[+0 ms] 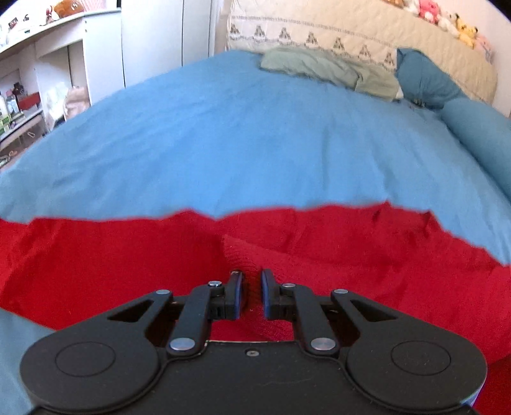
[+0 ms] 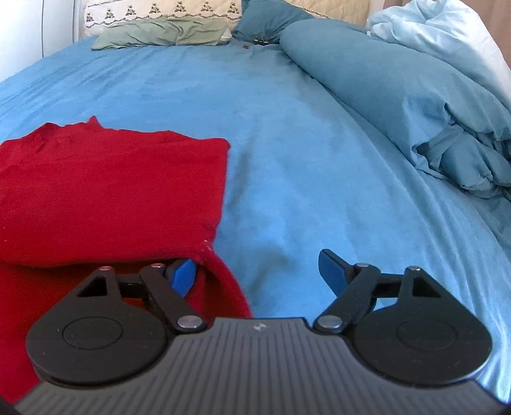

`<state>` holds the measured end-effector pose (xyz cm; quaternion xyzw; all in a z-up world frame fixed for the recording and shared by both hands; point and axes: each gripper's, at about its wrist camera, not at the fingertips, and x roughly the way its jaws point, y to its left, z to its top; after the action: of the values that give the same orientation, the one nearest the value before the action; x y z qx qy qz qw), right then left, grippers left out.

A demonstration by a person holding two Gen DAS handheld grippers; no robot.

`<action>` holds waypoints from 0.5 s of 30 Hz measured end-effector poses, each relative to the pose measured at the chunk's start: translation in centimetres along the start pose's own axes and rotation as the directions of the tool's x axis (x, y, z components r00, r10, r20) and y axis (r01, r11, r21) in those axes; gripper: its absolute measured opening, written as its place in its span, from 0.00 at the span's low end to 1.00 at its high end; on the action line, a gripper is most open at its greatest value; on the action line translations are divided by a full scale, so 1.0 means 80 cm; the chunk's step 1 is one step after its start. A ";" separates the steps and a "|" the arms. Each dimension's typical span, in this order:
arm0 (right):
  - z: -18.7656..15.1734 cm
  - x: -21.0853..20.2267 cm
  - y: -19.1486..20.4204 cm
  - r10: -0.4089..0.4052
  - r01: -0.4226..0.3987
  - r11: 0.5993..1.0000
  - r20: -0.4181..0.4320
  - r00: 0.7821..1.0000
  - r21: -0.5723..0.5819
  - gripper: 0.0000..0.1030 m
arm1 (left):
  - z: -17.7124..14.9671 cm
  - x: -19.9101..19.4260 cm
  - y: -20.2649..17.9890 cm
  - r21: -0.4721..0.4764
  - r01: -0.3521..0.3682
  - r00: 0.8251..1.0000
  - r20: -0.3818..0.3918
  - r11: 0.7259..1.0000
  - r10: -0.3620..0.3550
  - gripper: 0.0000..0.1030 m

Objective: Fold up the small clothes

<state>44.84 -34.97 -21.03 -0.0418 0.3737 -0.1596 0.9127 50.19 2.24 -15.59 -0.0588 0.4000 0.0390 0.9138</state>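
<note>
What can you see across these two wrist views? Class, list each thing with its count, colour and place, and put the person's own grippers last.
Red garment: one, red, near edge of the bed, partly folded.
Bed sheet: one, bright blue, covering the bed.
Green pillow: one, pale green, at the head of the bed.
Patterned pillow: one, cream with dark motifs, behind the green one.
Duvet: one, teal and pale blue, bunched along the bed's right side.
Plush toys: several, pink and yellow, above the headboard.
Shelves: one unit, white, left of the bed.
Left gripper: one, black, closed on a fold of the red garment.
Right gripper: one, black, blue pads, open at the garment's corner.
</note>
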 end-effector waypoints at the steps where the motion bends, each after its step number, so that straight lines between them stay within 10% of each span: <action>1: -0.003 0.001 -0.004 0.005 -0.005 1.000 -0.006 1.000 -0.008 0.93 | -0.005 0.005 0.001 0.001 0.003 1.000 -0.009 1.000 -0.003 0.13; 12: -0.002 -0.019 -0.041 0.133 -0.134 0.991 -0.046 0.990 -0.017 0.94 | -0.025 -0.030 0.018 0.085 -0.084 0.996 -0.017 0.993 0.086 0.34; 15: 0.013 -0.056 -0.027 0.208 -0.207 0.977 0.010 0.978 -0.056 0.96 | -0.020 -0.053 0.015 0.109 -0.084 0.996 0.009 0.991 0.083 0.60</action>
<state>42.01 -35.65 -16.88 -0.0285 0.3730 -0.0529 0.9259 46.00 3.13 -13.67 0.0081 0.4018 0.0554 0.9140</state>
